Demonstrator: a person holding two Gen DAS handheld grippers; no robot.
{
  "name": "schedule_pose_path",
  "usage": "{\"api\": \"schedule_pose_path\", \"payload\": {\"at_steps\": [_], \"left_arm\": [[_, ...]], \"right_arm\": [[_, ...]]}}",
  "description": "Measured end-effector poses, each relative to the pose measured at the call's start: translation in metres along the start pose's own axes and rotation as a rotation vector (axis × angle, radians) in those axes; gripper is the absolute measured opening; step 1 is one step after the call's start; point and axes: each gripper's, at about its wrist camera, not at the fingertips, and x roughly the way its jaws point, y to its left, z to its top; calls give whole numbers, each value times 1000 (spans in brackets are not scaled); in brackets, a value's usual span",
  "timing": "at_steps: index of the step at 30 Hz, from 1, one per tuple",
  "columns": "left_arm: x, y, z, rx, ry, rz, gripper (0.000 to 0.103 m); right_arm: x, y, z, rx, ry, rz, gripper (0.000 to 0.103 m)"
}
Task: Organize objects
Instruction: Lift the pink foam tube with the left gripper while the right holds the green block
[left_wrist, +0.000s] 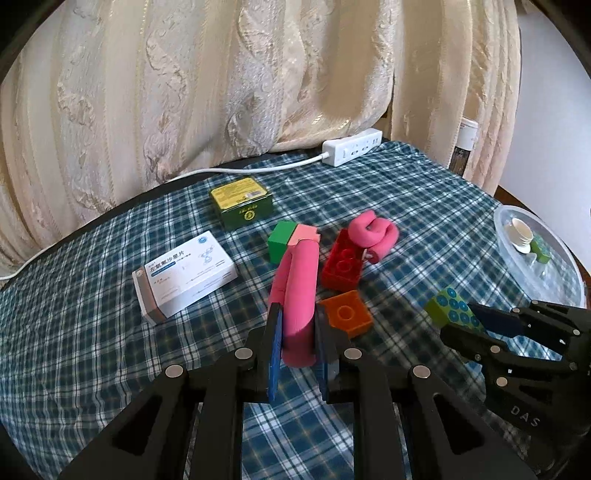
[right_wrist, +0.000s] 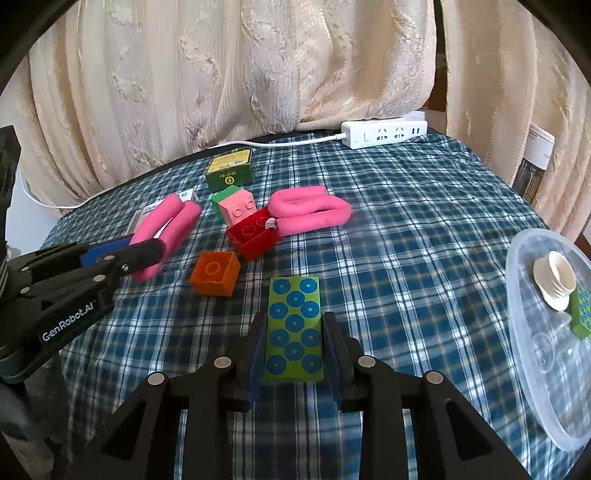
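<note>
Both grippers loaded, sorting barely begun.
Left gripper (left_wrist: 297, 332) clamps a pink foam roller (left_wrist: 299, 295); right gripper (right_wrist: 294, 350) clamps a green dotted block (right_wrist: 294, 328); clear bowl (right_wrist: 517, 295) holds two items, bricks remain.

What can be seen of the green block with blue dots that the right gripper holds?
The green block is a flat rectangular piece, its top face printed with blue ringed dots. It looks hard and smooth, with a thin darker green edge. The right gripper is shut on its long sides, one blue pad on each, the far end sticking out past the fingertips. In the left wrist view it hangs tilted above the checked cloth, apparently touching nothing else.
</note>
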Motion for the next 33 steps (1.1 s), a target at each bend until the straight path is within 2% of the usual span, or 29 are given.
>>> {"api": "schedule_pose_path", "payload": {"at_steps": [17,33], "left_arm": [[-19,-21,-3,-1,-27,-16,16],[-33,-20,-13,-30,-17,13,16]], "right_arm": [[-33,-18,-11,51,-44,5,31],[-56,-42,-19,112,-87,16,31]]}}
